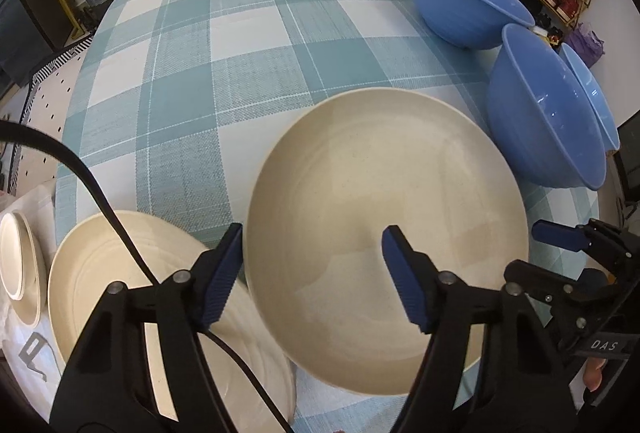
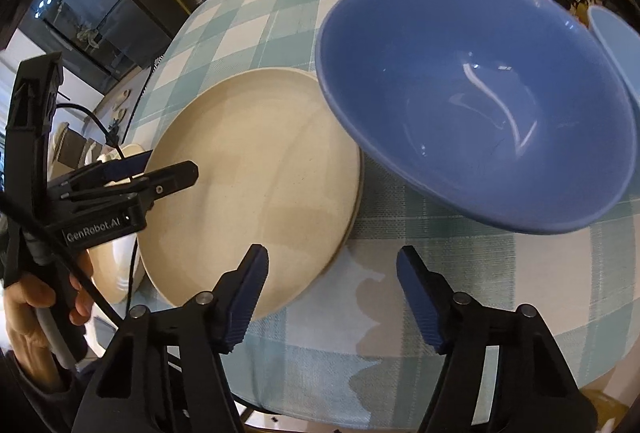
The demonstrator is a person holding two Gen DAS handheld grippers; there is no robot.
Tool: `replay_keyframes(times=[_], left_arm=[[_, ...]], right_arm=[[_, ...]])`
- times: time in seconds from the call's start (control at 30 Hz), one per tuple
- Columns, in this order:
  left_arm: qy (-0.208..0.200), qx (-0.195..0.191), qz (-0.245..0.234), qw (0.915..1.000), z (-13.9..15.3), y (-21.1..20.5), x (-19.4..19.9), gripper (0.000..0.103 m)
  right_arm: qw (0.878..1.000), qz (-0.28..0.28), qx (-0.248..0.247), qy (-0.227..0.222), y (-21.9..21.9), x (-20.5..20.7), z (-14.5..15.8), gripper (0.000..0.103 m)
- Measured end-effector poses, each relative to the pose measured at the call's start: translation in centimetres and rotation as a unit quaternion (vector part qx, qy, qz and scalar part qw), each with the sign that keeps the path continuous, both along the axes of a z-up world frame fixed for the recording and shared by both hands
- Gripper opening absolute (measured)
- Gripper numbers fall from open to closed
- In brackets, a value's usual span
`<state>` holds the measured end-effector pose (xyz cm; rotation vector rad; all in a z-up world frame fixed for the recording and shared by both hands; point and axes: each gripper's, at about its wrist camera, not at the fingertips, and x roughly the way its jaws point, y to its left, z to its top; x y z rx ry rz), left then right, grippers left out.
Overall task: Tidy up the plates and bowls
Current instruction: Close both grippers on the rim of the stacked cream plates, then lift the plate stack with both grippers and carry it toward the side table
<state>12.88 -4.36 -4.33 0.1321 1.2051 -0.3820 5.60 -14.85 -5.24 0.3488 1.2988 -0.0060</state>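
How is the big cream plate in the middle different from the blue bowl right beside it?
The cream plate is shallow and nearly flat; the blue bowl is deep with steep sides. The plate looks matte and speckled, while the bowl is glossy and catches bright reflections. The plate sits between the left claw fingers; the bowl has no claw around it. Both are round, empty, and on the checked tablecloth.

open checked cloth [image 1: 248,45] far-left; blue bowls [image 1: 548,121] perhaps crowding right

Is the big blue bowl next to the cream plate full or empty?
Empty. The right wrist view looks into the blue bowl and shows only its bare, shiny inside, beside the cream plate.
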Motion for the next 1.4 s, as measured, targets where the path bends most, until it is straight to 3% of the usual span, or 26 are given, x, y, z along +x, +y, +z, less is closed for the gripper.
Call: replay_keyframes(times=[0.1,0.17,0.4,0.63,0.93,1.4], left_arm=[[-0.004,0.009,-0.003,1.0000,-0.3,-0.1,0.2,0.061],[-0.004,0.013,0.001,0.9999,-0.5,0.1,0.3,0.052],[-0.007,0.027,0.013,0.9995,-1.0,0.7,1.0,0.032],[-0.007,0.018,0.027,0.9994,-1.0,1.3,1.7,0.019],[-0.013,0.010,0.040,0.9991,-0.7,1.8,1.7,0.010],[-0.011,0.002,0.054,0.9985,-0.7,2.2,1.8,0.010]], right_arm=[[1.000,-0.005,0.005,0.000,0.1,0.3,-0.5,0.061],[1.000,-0.006,0.012,0.003,0.2,0.3,-0.7,0.055],[1.000,-0.013,0.008,0.010,0.6,1.0,-1.5,0.027],[1.000,-0.025,0.008,0.003,0.4,1.2,-1.8,0.026],[0.999,-0.038,0.016,-0.007,-0.1,0.9,-1.7,0.021],[0.999,-0.022,0.013,-0.021,-0.5,0.6,-1.3,0.019]])
